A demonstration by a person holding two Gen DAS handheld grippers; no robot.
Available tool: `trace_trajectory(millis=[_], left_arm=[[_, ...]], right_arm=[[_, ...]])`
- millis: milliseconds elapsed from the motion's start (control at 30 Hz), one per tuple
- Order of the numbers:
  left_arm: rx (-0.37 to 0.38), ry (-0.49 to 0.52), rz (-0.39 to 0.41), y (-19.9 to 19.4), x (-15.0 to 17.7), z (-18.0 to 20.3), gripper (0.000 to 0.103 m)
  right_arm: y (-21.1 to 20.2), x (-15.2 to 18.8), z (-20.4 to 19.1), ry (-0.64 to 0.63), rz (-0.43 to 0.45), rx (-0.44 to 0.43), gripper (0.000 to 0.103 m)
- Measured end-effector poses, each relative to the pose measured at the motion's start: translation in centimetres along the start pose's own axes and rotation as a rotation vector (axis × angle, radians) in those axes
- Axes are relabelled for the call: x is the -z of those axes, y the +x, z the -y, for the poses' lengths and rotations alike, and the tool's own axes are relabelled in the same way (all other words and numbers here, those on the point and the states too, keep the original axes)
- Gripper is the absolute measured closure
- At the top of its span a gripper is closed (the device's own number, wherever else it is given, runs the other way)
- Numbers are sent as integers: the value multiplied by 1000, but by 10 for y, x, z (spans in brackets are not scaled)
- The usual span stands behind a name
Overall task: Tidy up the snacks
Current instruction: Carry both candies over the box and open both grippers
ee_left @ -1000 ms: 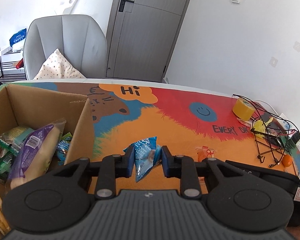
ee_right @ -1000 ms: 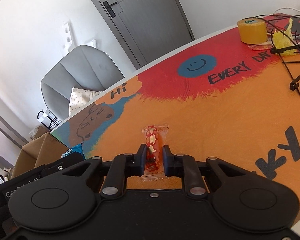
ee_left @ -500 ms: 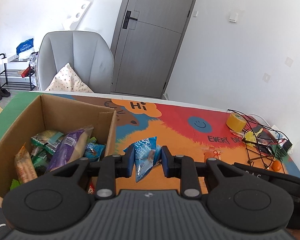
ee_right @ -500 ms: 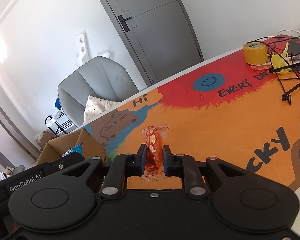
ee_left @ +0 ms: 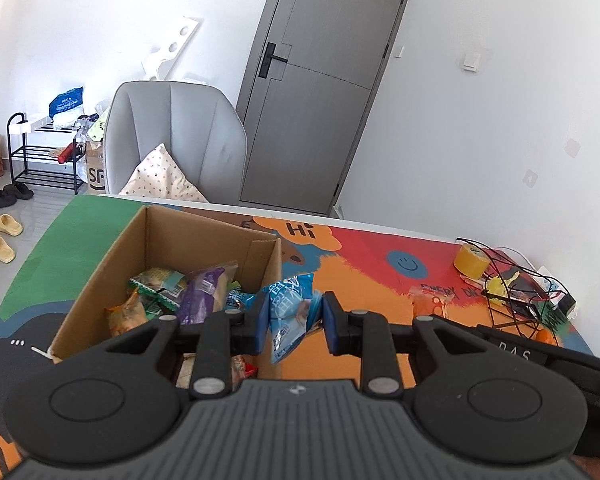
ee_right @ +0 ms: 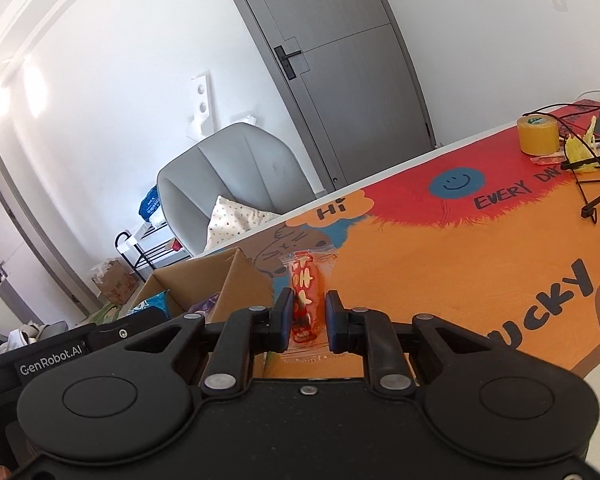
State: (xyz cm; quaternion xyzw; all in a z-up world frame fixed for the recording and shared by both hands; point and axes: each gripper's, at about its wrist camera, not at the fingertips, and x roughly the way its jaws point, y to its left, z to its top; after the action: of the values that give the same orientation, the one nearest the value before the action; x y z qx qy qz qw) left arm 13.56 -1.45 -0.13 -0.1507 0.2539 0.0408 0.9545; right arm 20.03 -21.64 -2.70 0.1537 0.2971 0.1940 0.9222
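My left gripper [ee_left: 293, 322] is shut on a blue snack packet [ee_left: 290, 312], held in the air just right of the open cardboard box [ee_left: 100, 280]. The box holds several snacks, among them a purple packet [ee_left: 204, 292] and an orange one [ee_left: 126, 314]. My right gripper [ee_right: 307, 316] is shut on a small orange-red snack packet [ee_right: 306, 300], raised above the table right of the box [ee_right: 236, 284]. In the left wrist view that same orange packet [ee_left: 430, 304] shows at the right, with the right gripper's black body behind it.
The table carries a colourful mat [ee_left: 380, 280]. A yellow tape roll [ee_left: 470, 260] and a tangle of black wires [ee_left: 520, 292] lie at the far right. A grey chair [ee_left: 172, 140] with a cushion stands behind the table, a grey door [ee_left: 320, 100] beyond it.
Both grippers have risen and shifted left with their packets. The box has come more fully into the left wrist view and now appears in the right wrist view.
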Motion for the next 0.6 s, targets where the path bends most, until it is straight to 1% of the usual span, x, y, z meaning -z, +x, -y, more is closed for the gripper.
trace_trajectory(millis=[267,600], left_arm=[[-35,-44,19,-13,-4,-30,76],[-62,-105,-3,-7,-6,-65,76]], right_arm=[[-3,2,-24,-34,12,-33,85],[14,2,-55,-80,-1,-71,85]])
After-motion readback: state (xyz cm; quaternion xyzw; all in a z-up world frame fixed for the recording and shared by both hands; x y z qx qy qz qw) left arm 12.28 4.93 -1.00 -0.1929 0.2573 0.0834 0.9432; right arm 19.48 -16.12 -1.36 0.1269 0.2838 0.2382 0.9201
